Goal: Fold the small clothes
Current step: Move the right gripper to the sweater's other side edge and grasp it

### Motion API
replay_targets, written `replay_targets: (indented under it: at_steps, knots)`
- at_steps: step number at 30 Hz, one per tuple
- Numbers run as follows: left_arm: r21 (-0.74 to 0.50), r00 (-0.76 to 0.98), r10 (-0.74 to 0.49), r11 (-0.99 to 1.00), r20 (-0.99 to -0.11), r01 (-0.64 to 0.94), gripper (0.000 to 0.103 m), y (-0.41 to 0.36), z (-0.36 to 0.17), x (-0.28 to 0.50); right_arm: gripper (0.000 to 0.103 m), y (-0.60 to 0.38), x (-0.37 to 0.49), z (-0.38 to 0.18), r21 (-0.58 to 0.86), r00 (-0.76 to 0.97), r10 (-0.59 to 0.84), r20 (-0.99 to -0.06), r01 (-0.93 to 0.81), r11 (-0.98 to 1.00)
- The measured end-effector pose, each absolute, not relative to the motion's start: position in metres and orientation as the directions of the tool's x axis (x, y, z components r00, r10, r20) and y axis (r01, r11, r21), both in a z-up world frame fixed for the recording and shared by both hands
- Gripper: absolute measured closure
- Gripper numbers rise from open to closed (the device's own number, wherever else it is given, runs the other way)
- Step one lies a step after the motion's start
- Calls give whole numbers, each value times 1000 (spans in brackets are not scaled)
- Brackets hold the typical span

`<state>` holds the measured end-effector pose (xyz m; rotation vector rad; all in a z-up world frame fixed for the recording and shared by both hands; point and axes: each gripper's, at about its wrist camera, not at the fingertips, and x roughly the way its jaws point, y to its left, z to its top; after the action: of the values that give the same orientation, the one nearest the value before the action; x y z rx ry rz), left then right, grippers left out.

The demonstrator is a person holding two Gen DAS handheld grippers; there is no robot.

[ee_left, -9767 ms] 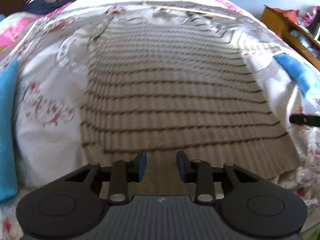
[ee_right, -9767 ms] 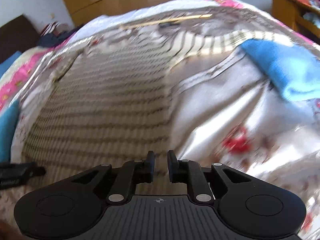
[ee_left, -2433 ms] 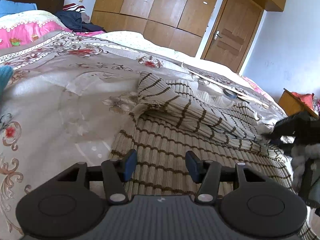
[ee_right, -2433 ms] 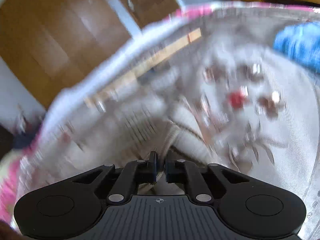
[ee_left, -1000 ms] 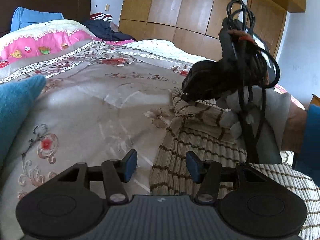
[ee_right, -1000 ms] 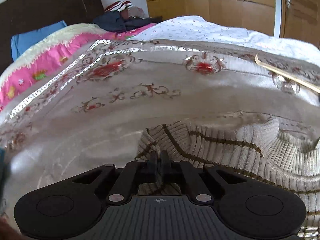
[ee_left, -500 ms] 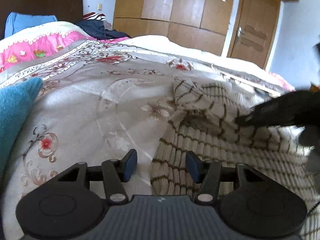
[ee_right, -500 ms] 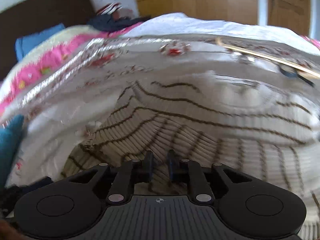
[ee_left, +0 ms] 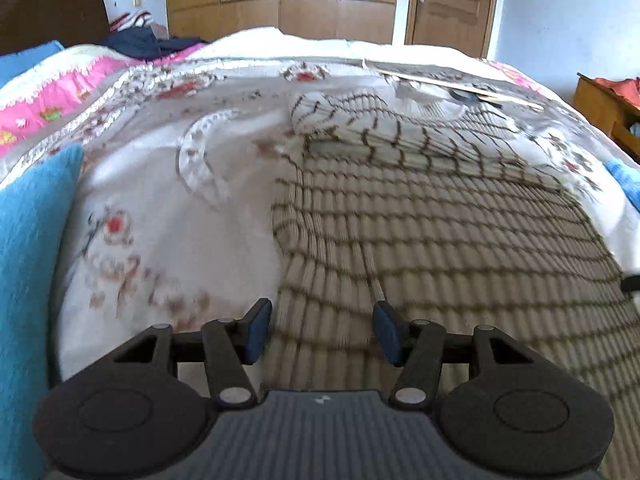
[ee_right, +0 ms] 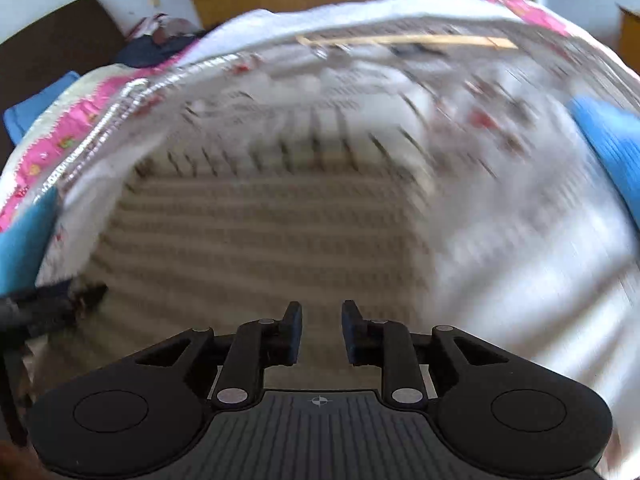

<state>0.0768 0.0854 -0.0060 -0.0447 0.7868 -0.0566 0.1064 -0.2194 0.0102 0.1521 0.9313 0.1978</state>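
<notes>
Hovering over the striped sweater (ee_left: pixel 432 232) spread on your floral bedspread (ee_left: pixel 160 208).
Your left gripper (ee_left: pixel 322 330) (fingers spread wide) sits above the sweater's near left edge; your right gripper (ee_right: pixel 320 330), parted and empty, hangs over its near hem, the view blurred.

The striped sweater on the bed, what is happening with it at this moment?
A person with a two-finger gripper in each hand is folding the striped sweater on the floral bedspread. One sleeve already lies folded across the chest. The left gripper is open over the lower left edge of the sweater, holding nothing. The right gripper is also open, above the hem. Neither grips the cloth. The right wrist view is blurred.
</notes>
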Motion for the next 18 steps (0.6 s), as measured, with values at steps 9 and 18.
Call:
replay_targets:
  at_steps: [9,18]
  knots:
    - [-142,629,-123,990,-768,20,37,93,2,28,73,-241,38,-9,391,543,361,-758,-64,918]
    - [-219,601,-153,975,-784,-37,44,104,1,26,73,-244,43,-21,507,522,457,-720,-54,860]
